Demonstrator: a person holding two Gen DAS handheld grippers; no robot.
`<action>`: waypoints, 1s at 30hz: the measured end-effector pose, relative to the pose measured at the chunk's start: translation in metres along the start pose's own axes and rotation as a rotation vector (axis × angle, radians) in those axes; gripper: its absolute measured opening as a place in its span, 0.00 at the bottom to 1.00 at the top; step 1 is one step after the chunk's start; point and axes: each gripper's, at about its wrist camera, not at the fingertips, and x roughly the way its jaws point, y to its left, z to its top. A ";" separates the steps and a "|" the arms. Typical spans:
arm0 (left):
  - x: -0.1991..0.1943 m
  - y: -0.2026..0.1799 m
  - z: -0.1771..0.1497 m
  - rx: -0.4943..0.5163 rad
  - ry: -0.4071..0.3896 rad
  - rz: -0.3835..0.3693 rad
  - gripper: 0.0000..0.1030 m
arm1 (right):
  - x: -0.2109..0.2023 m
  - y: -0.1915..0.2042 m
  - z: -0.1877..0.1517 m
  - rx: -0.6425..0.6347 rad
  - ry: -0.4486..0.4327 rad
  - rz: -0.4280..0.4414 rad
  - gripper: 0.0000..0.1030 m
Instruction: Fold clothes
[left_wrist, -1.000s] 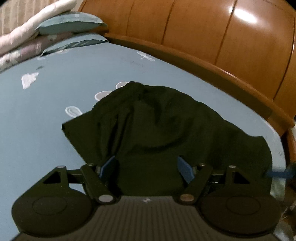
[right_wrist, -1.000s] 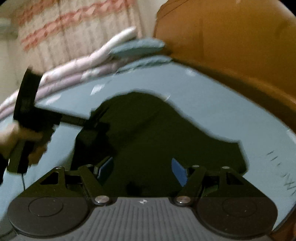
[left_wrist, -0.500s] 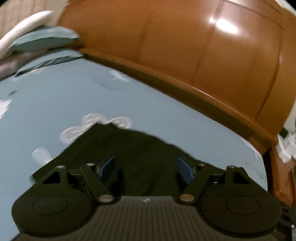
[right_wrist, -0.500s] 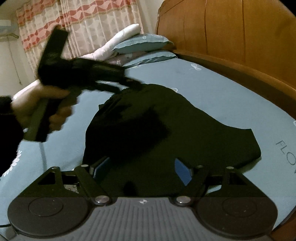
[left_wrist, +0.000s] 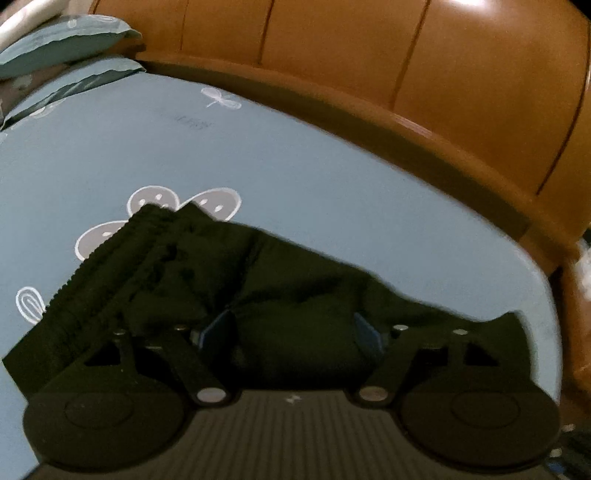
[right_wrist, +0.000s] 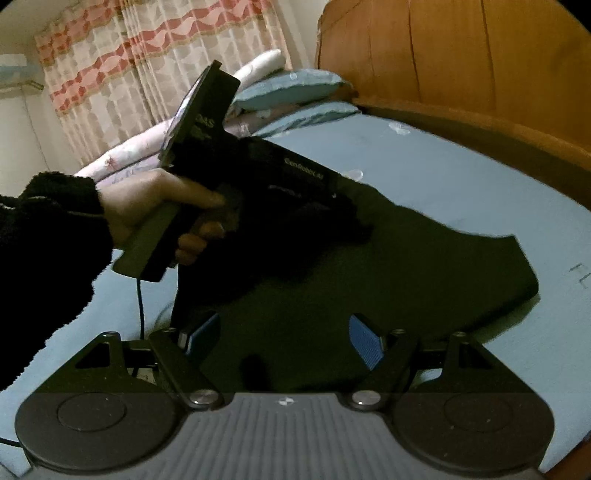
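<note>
Lying crumpled on the blue bed sheet (left_wrist: 332, 192) near the wooden headboard (left_wrist: 424, 62), dark shorts (right_wrist: 406, 266) sit beneath both grippers; left gripper (left_wrist: 293, 328) fingers released, right gripper (right_wrist: 284, 338) fingers just widened, released too.

One dark garment (right_wrist: 388, 280), perhaps two pillows (right_wrist: 291, 88).

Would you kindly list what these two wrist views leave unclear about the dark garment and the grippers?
- Dark garment: near edge hidden by the right gripper body, right wrist view.
- Left gripper: fingertips lost among black folds, left wrist view; from the right wrist, its own body covers them.
- Garment type: too dark to tell.
</note>
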 end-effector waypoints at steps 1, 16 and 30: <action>-0.007 -0.003 -0.001 0.005 -0.020 -0.029 0.72 | -0.002 0.000 0.000 -0.003 -0.011 0.003 0.79; -0.017 -0.013 -0.023 -0.059 0.037 -0.071 0.73 | -0.015 0.000 -0.007 0.004 -0.040 0.022 0.80; -0.044 0.003 -0.052 -0.186 -0.010 -0.106 0.75 | -0.016 0.001 -0.013 0.016 -0.016 0.027 0.81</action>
